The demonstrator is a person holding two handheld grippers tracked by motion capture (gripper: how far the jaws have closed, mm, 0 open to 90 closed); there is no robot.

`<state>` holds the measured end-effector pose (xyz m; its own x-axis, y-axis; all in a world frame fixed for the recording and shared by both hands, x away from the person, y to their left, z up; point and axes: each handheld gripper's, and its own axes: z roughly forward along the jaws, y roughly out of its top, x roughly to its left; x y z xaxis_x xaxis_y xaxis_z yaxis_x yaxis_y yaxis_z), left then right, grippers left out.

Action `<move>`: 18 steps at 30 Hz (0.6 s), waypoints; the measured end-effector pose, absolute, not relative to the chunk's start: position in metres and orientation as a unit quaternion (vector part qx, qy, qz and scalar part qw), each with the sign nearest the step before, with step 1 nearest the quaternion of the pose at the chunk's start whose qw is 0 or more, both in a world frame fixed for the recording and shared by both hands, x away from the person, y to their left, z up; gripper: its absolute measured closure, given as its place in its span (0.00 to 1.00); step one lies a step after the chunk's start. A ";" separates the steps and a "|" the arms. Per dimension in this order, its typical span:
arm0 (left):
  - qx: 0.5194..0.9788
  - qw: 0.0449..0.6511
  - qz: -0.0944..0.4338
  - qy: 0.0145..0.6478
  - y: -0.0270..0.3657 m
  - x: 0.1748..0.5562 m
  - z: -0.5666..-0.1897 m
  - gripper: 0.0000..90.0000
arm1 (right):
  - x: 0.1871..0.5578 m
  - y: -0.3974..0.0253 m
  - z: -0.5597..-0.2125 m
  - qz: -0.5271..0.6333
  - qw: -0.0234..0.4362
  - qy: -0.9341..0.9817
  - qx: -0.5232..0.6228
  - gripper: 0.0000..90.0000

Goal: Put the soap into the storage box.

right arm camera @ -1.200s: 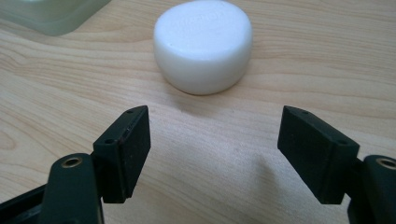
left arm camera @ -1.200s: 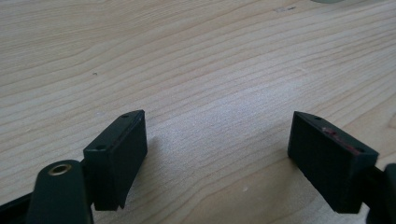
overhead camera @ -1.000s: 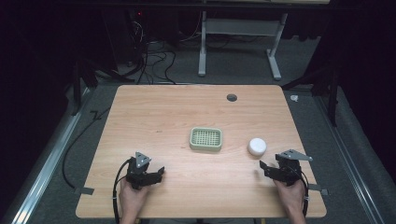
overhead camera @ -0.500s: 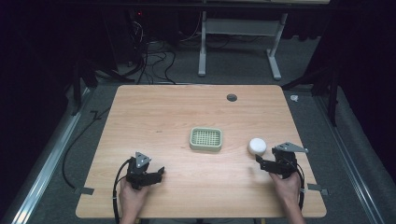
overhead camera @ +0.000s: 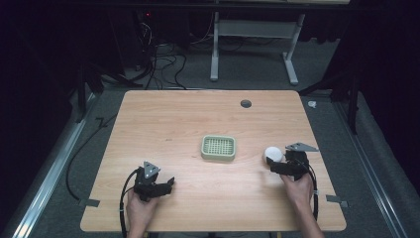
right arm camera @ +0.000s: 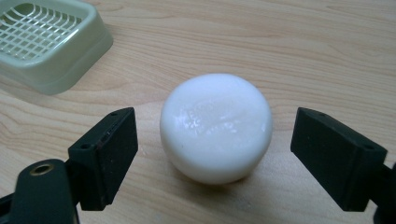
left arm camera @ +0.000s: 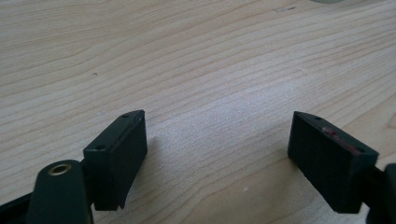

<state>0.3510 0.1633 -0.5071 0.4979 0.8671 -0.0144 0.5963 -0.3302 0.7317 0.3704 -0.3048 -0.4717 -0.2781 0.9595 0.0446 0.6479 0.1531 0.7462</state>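
White soap: a round, glossy white bar of soap (right arm camera: 216, 127) lies flat on the wood toward the right edge of the table, roughly midway between the far and near edges; in the high view I see it (overhead camera: 273, 153) just off the tips of my right tongs.
Right gripper: my right gripper (right arm camera: 215, 154) has its jaws spread wide, one on each side of the soap, with bare wood showing between each jaw and the bar, so nothing is clamped. From above it (overhead camera: 274, 166) sits near the right edge, held in my right hand (overhead camera: 298, 186).
Soap dish: a pale green soap dish (overhead camera: 218, 148) with a grid floor stands near the middle of the table, a little toward the right, close to the soap but apart from it. In the right gripper view its corner (right arm camera: 70, 56) shows at upper left, beyond the left jaw.
Left gripper: my left gripper (left arm camera: 217, 140) is also spread open, with only wood grain between the jaws. In the high view it (overhead camera: 170, 184) rests low near the near edge, toward the left corner, in my left hand (overhead camera: 140, 210), well apart from dish and soap.
Table: light wood table (overhead camera: 188, 119) with a small dark round hole (overhead camera: 245, 103) near the far edge.
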 end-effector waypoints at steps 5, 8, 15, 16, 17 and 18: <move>0.792 0.349 0.194 0.462 0.163 0.351 -0.507 0.22 | 0.377 -0.303 -0.471 0.340 0.229 0.722 0.556 0.17; 0.792 0.349 0.194 0.462 0.163 0.351 -0.507 0.22 | 0.384 -0.302 -0.473 0.335 0.226 0.722 0.561 0.16; 0.792 0.349 0.194 0.462 0.163 0.351 -0.507 0.22 | 0.392 -0.299 -0.478 0.328 0.220 0.724 0.566 0.16; 0.792 0.349 0.194 0.462 0.163 0.351 -0.507 0.22 | 0.393 -0.298 -0.479 0.327 0.219 0.725 0.565 0.16; 0.792 0.349 0.194 0.462 0.163 0.351 -0.507 0.22 | 0.395 -0.298 -0.480 0.324 0.217 0.726 0.567 0.16; 0.792 0.349 0.194 0.462 0.163 0.351 -0.507 0.22 | 0.395 -0.298 -0.480 0.324 0.217 0.726 0.567 0.16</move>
<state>0.3510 0.1633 -0.5071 0.4984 0.8668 -0.0145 0.5961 -0.3305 0.7317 0.3954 -0.2975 -0.4800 -0.2635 0.9633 0.0512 0.6816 0.1484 0.7165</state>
